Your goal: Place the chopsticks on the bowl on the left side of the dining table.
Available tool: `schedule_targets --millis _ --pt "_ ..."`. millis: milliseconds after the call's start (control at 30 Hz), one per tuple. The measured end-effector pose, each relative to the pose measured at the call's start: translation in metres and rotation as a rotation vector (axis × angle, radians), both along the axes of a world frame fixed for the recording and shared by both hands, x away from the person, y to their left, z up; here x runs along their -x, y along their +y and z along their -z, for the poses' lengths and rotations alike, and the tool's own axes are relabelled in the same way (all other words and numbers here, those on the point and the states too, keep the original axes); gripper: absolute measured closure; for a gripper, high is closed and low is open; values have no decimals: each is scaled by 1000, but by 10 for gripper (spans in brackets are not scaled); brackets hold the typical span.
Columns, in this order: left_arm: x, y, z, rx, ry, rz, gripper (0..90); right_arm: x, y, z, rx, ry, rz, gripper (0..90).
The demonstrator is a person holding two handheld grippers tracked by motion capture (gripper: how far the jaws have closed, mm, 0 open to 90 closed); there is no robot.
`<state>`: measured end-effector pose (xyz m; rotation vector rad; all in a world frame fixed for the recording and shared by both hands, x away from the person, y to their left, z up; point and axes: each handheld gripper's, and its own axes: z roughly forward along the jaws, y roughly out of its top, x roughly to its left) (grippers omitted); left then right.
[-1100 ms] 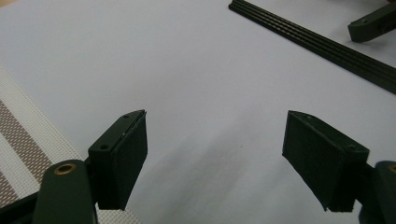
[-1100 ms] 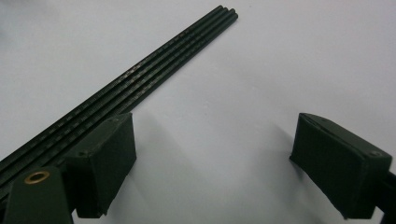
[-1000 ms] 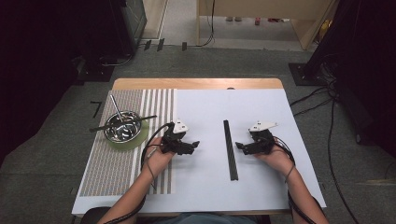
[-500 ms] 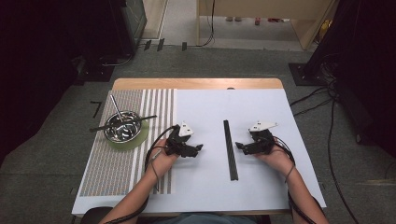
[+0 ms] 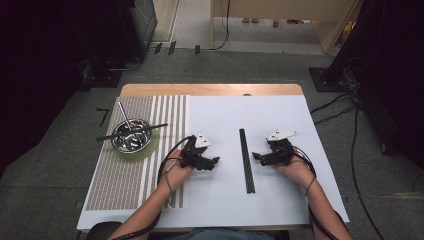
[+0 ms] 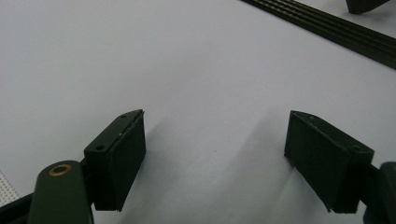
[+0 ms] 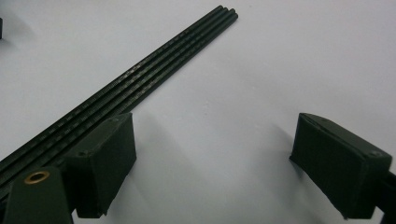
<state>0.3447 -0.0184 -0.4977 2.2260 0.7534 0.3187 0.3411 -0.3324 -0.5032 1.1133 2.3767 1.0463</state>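
From the high view I have both grippers low over the white table top (image 5: 220, 200), one to each side of the black strip (image 5: 246, 160). My left gripper (image 5: 214, 162) has crept toward the strip since a second ago: it sat nearer the striped mat (image 5: 150, 175) then, and now its tips point at the strip from just left of it, though still clear of it. My right gripper (image 5: 256, 156) has hardly shifted in that time; it rests just right of the strip, tips facing it.

In the left gripper view the jaws stand wide apart with bare white surface between them, gripping nothing, and the strip (image 6: 327, 28) runs across the far corner. In the right gripper view the jaws are likewise spread wide and empty; the strip (image 7: 140, 88), ribbed along its length, passes right beside one jaw, and I cannot tell whether it touches.

The strip itself lies flat where it lay before, lengthwise away from me, in the middle of the table.

Farther off on the left, the metal bowl (image 5: 132, 136) sits on a green coaster (image 5: 150, 148) on the mat, with utensils (image 5: 131, 131) sticking out of it, unchanged.
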Motion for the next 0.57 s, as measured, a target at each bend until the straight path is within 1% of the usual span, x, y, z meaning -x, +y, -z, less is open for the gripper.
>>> schedule_targets --millis 567 --pt "0 0 0 0 5 4 200 0 0 0 -1 2 2 133"
